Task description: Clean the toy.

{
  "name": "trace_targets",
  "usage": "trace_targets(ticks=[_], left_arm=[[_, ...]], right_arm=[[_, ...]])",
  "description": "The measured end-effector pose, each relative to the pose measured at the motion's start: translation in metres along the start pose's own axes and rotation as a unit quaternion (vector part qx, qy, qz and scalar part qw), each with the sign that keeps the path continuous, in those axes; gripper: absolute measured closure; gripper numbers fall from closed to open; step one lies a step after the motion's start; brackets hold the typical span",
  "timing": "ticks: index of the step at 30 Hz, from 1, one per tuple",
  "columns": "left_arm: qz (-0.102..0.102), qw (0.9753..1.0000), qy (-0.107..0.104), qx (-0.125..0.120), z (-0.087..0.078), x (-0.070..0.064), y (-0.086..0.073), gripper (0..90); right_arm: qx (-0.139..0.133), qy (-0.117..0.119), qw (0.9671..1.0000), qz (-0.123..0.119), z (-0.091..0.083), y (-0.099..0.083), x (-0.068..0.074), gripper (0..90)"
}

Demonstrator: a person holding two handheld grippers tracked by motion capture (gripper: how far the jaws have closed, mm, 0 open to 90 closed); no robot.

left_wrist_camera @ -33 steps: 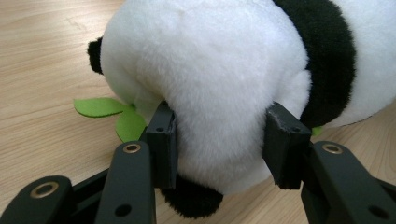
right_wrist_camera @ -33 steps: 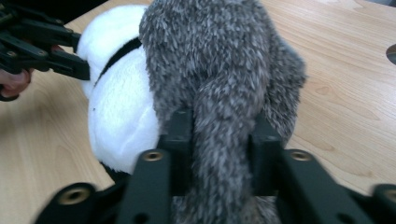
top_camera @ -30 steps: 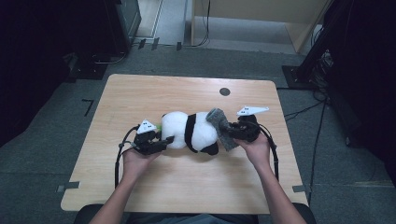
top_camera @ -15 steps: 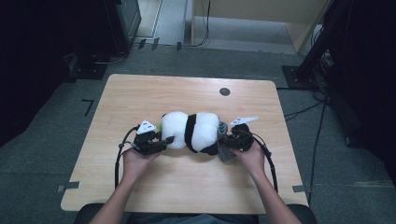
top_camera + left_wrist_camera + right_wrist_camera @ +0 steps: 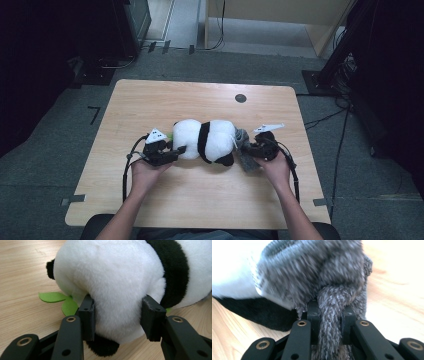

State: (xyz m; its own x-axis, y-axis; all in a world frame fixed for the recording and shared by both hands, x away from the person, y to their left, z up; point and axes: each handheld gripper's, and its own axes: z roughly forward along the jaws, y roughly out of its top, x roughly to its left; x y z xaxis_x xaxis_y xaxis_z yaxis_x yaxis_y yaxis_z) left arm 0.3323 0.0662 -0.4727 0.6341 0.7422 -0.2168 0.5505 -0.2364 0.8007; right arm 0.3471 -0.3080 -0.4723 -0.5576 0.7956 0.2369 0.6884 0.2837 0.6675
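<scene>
Wooden table (image 5: 150, 100) with a dark disc (image 5: 240, 98)

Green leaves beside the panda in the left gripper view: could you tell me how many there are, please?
2: one leaf lies flat on the table, the other leaf sits against the left jaw. More may hide beneath the panda.

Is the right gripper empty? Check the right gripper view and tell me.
No: the right gripper has its jaws closed on a strand of the grey knitted cloth beside the plush panda.
</scene>
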Motion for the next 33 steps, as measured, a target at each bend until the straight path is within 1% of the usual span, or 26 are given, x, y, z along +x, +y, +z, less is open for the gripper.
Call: trace_targets(ticks=[3,6,9,10,12,13,15,16,17,19,21,24,28,31,33], left_arm=[[0.000,1.0000,0.001,0.000,0.000,-0.001,0.000,52.8],[-0.001,1.0000,0.001,-0.001,0.000,-0.001,0.000,52.8],[-0.001,1.0000,0.001,-0.003,0.000,-0.001,0.000,52.8],[-0.001,1.0000,0.001,-0.005,0.000,-0.002,0.000,52.8],[-0.003,1.0000,-0.001,-0.008,0.001,-0.003,-0.001,52.8],[-0.001,1.0000,0.000,-0.008,0.001,-0.005,-0.001,52.8],[0.002,1.0000,0.003,-0.008,0.002,-0.008,0.000,52.9],[0.004,1.0000,0.004,-0.008,0.003,-0.010,0.000,52.9],[0.007,0.9999,0.005,-0.007,0.003,-0.011,0.000,52.9],[0.010,0.9999,0.009,-0.005,0.003,-0.013,0.000,52.9],[0.006,0.9999,0.009,-0.003,0.003,-0.012,-0.001,53.0],[0.005,0.9999,0.010,-0.004,0.002,-0.011,-0.002,53.0],[0.009,0.9999,0.010,-0.009,0.002,-0.012,-0.003,52.9],[0.008,0.9999,0.007,-0.009,0.002,-0.011,-0.003,53.0],[0.005,0.9999,0.004,-0.009,0.002,-0.010,-0.003,53.0]], right_arm=[[-0.024,-0.002,0.9997,0.003,-0.012,0.003,-0.001,76.7],[-0.036,-0.017,0.9992,-0.007,-0.022,0.010,0.002,76.7],[-0.050,-0.017,0.9985,-0.011,-0.028,0.018,0.003,76.7],[-0.054,-0.016,0.9984,-0.009,-0.031,0.021,0.004,76.7],[-0.069,-0.008,0.9976,-0.007,-0.037,0.028,0.005,76.6],[-0.074,0.000,0.9972,-0.004,-0.040,0.032,0.007,76.8],[-0.080,0.015,0.9966,-0.007,-0.042,0.039,0.011,77.5],[-0.082,0.025,0.9962,-0.011,-0.042,0.043,0.014,77.5],[-0.081,0.029,0.9961,-0.016,-0.040,0.046,0.018,77.5],[-0.074,0.033,0.9963,-0.027,-0.034,0.050,0.023,77.5],[-0.069,0.035,0.9966,-0.028,-0.028,0.051,0.026,77.6],[-0.070,0.041,0.9964,-0.024,-0.023,0.052,0.025,77.7],[-0.071,0.036,0.9964,-0.030,-0.019,0.049,0.023,77.5],[-0.076,0.040,0.9960,-0.025,-0.017,0.044,0.019,77.3],[-0.069,0.034,0.9968,-0.021,-0.015,0.040,0.015,77.3]])
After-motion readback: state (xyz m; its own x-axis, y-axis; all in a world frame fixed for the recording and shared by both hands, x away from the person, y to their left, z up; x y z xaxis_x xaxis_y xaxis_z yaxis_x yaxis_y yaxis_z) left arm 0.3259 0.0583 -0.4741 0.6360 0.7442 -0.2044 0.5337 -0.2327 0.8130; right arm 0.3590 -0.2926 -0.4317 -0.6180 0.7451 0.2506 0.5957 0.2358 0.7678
